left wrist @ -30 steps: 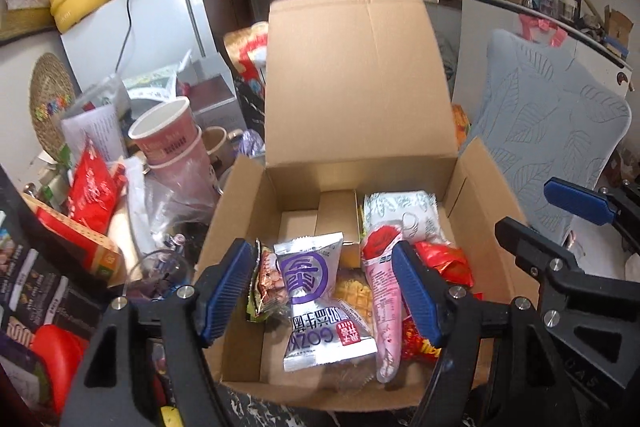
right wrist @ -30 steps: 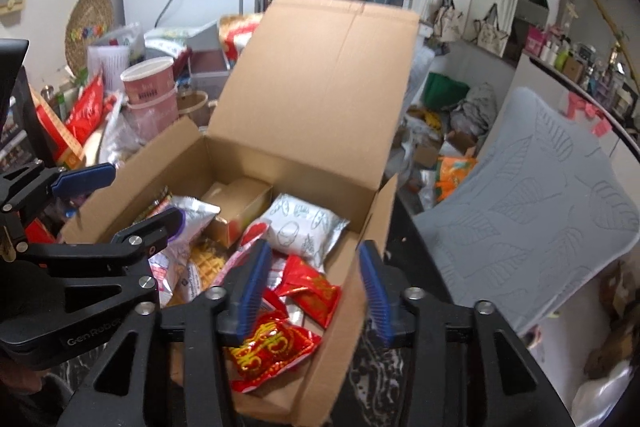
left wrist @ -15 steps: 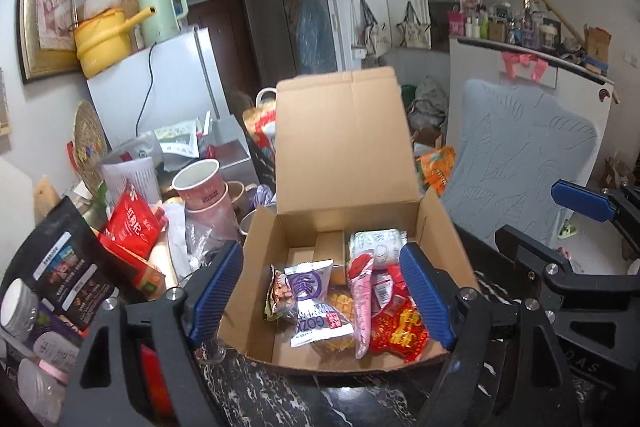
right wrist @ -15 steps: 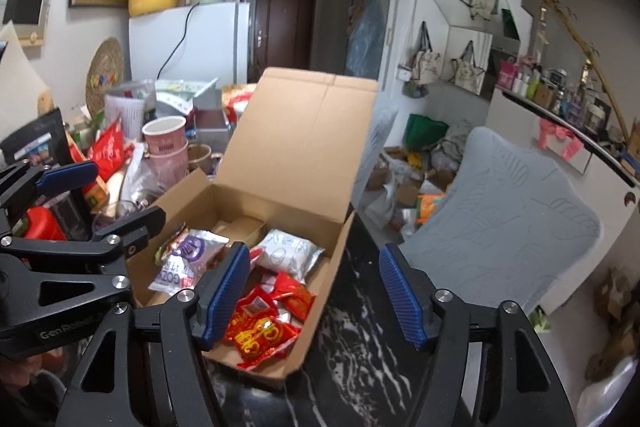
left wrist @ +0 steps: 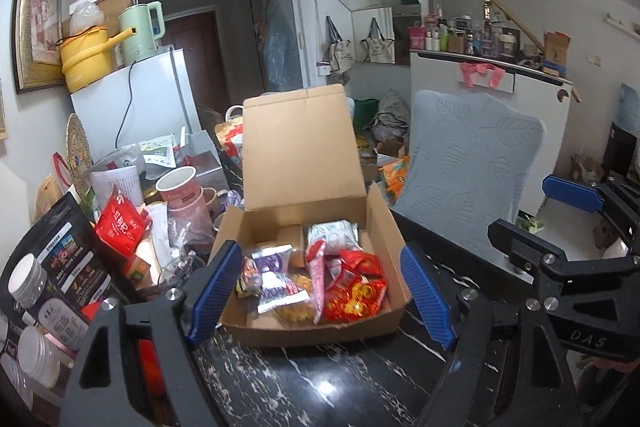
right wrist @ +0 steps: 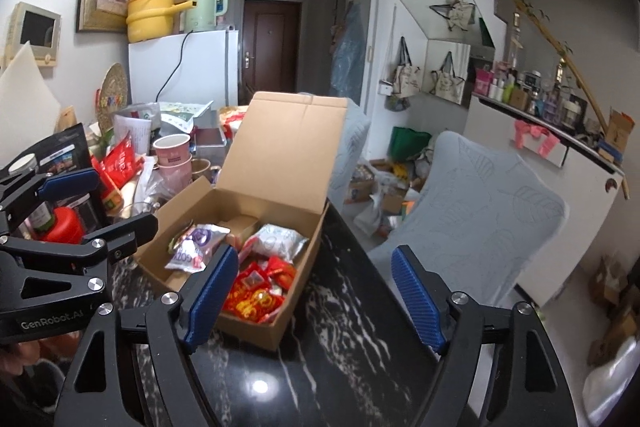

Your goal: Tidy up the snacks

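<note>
An open cardboard box [left wrist: 308, 331] stands on the black marble table with its lid up. It holds several snack packets: a purple-and-white one [left wrist: 276, 275], a pink one [left wrist: 318, 279], a red-and-gold one [left wrist: 356, 295] and a white one [left wrist: 332, 233]. The box also shows in the right wrist view [right wrist: 280, 323]. My left gripper [left wrist: 320, 291] is open and empty, held back in front of the box. My right gripper [right wrist: 316, 295] is open and empty, over the table at the box's right front corner.
Clutter stands left of the box: pink paper cups [left wrist: 180, 191], a red snack bag [left wrist: 120, 223], a black pouch [left wrist: 64, 259], white-lidded jars [left wrist: 28, 279]. A grey chair back [left wrist: 472, 163] is right of the table. A white fridge [left wrist: 132, 99] stands behind.
Both grippers have pulled back and up from the box, so it looks smaller and more table shows. The right gripper's jaws have opened wider. The snacks in the box have not moved.
</note>
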### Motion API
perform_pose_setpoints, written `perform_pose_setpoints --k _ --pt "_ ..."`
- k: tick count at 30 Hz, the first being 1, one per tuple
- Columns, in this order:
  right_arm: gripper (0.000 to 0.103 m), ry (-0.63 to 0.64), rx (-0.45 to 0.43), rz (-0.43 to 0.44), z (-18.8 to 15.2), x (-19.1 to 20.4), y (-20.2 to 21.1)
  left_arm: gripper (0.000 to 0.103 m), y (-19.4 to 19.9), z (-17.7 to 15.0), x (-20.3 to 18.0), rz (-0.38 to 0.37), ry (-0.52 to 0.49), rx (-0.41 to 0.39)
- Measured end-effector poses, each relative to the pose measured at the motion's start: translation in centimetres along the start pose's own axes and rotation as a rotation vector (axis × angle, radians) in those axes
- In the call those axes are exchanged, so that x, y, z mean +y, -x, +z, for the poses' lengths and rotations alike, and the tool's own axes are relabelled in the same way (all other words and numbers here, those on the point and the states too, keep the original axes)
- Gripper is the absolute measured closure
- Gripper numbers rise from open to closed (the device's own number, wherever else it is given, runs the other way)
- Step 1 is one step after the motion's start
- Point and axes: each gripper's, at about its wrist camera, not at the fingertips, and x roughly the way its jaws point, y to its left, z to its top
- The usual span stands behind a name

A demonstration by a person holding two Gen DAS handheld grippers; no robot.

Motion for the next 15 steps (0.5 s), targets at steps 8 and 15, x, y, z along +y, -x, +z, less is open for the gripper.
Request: perform_pose_setpoints --k 8,15 --pt "0.023 -0.048 0.038 -0.016 -3.1 -0.8 1.6 0.021 0.6 -2.2 -1.1 -0.046 0.003 0.023" --pt "0.023 -0.092 0.091 -0.017 -5.3 -1.5 1.8 0.021 0.2 -3.8 -1.5 -0.065 -0.002 0.058"
